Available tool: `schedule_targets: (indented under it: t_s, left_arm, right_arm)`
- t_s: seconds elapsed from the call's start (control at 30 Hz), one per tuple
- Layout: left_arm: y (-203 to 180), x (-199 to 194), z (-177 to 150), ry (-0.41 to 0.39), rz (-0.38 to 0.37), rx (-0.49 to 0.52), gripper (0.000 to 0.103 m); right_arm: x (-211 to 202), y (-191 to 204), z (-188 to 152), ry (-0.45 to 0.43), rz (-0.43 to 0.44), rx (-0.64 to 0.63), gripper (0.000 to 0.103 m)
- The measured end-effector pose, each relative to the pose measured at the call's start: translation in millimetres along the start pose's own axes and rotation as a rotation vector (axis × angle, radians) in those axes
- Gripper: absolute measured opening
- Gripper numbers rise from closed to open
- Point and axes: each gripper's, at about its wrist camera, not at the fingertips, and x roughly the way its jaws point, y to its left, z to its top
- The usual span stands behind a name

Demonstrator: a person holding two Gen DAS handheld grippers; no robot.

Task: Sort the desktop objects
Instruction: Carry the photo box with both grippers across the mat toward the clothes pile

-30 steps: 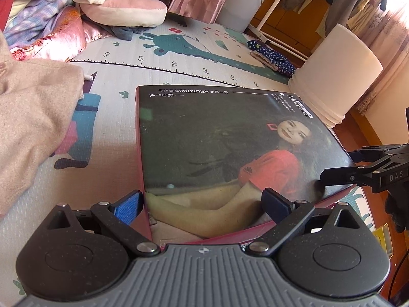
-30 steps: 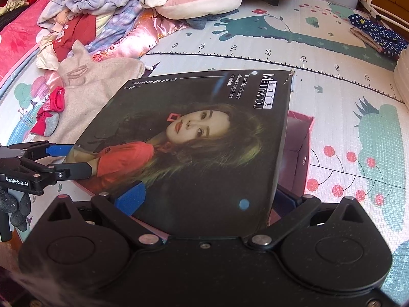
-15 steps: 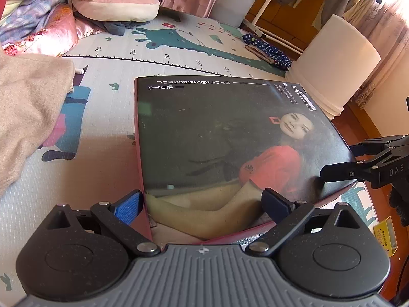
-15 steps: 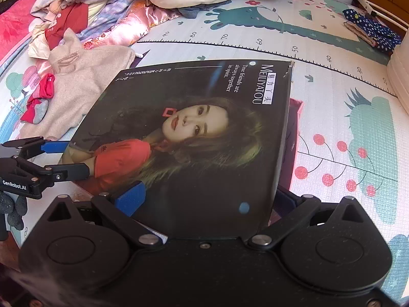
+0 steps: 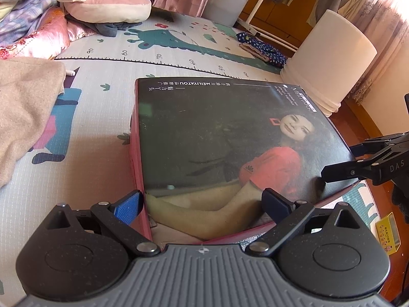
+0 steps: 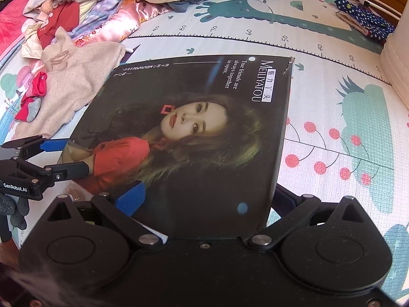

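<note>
A flat box lid point(image 5: 230, 133) with a dark photo of a woman in red lies level over a pink box, whose side wall point(image 5: 134, 153) shows under the lid's left edge. My left gripper point(image 5: 202, 204) grips the lid's near corner, one finger against the side and one over the top. In the right wrist view the same lid point(image 6: 191, 128) fills the middle. My right gripper point(image 6: 207, 197) is shut across its near edge. Each gripper shows in the other's view: the right gripper point(image 5: 340, 163) at the lid's right, the left gripper point(image 6: 64, 156) at its left.
The box sits on a patterned play mat point(image 5: 89, 153). A beige sweater point(image 6: 76, 81) and red socks point(image 6: 33, 97) lie left of it. A white cylindrical bin point(image 5: 329, 58), a polka-dot cloth point(image 5: 263, 48), a pink cushion point(image 5: 110, 7) and piled clothes point(image 6: 76, 5) ring the far side.
Both grippers have brought the lid down and squared it over the pink box. The box's open inside, seen beside the lid a second ago, is now covered.
</note>
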Motion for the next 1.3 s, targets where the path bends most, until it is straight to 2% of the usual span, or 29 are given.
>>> schedule_targets:
  t_s: [0.23, 0.47, 0.63, 0.7, 0.9, 1.1, 1.3]
  left_arm:
    - [-5.6, -1.5, 1.7, -0.008, 0.005, 0.033, 0.099]
    - [-10.7, -4.1, 3.4, -0.024, 0.006, 0.062, 0.099]
    - [-11.8, -5.9, 5.3, -0.048, 0.010, 0.071, 0.099]
    - [-15.3, -7.2, 7.3, -0.071, 0.007, 0.085, 0.099]
    - [-37.4, -5.5, 15.5, -0.109, 0.021, 0.179, 0.099]
    - [-56.9, 8.0, 22.8, -0.091, 0.023, 0.234, 0.099]
    - [-66.8, 22.7, 21.9, -0.043, 0.059, 0.249, 0.099]
  right_arm:
    - [-6.7, -20.1, 1.1, -0.025, -0.013, 0.097, 0.102]
    - [-16.2, -37.9, 3.7, -0.102, -0.149, 0.126, 0.100]
    - [-8.8, -57.1, 2.3, -0.079, -0.204, 0.156, 0.099]
    - [-4.3, -64.9, -0.9, -0.067, -0.207, 0.177, 0.099]
    - [0.3, -67.9, 8.1, -0.114, -0.202, 0.164, 0.099]
    - [12.8, -71.0, 16.4, -0.130, -0.198, 0.166, 0.099]
    - [30.4, -78.0, 13.4, -0.093, -0.184, 0.190, 0.099]
